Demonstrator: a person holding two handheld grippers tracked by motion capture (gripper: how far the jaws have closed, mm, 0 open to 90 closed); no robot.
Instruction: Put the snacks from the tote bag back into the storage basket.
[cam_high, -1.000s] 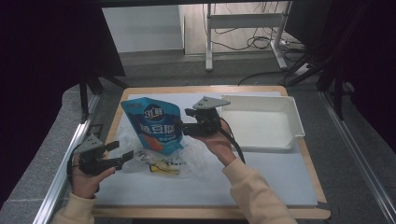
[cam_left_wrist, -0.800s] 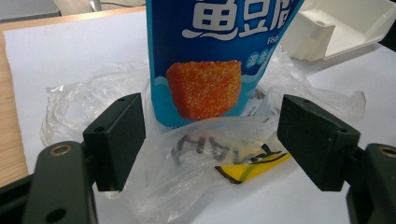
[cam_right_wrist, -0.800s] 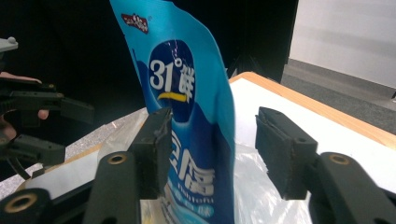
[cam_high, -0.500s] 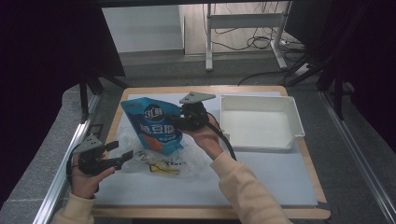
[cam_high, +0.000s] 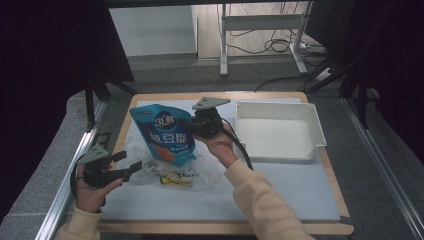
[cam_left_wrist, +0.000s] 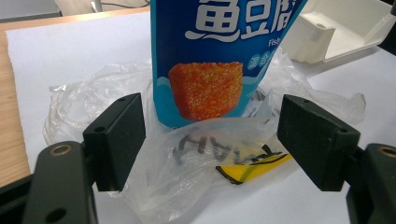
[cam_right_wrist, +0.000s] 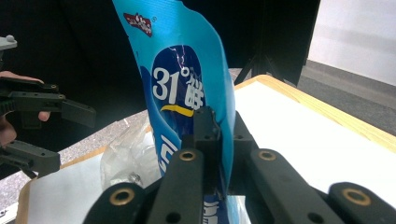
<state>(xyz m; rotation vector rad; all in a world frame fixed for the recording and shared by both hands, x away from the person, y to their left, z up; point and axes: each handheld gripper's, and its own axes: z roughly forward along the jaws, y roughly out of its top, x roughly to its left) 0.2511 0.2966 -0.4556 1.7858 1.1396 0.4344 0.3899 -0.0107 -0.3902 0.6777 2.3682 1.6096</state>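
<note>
On the white mat (cam_high: 280, 190), left of the white tray (cam_high: 280, 131), the blue snack pouch (cam_high: 165, 134) stands upright with its base in a crumpled clear plastic bag (cam_high: 150, 167). The pouch looks light, glossy and pliable; its flat side edge is judged the best hold. The right gripper (cam_high: 191, 126) has just closed and pinches that edge. The left gripper (cam_high: 129, 165) hovers wide open before the bag, which is flimsy and slippery, holding nothing.
</note>
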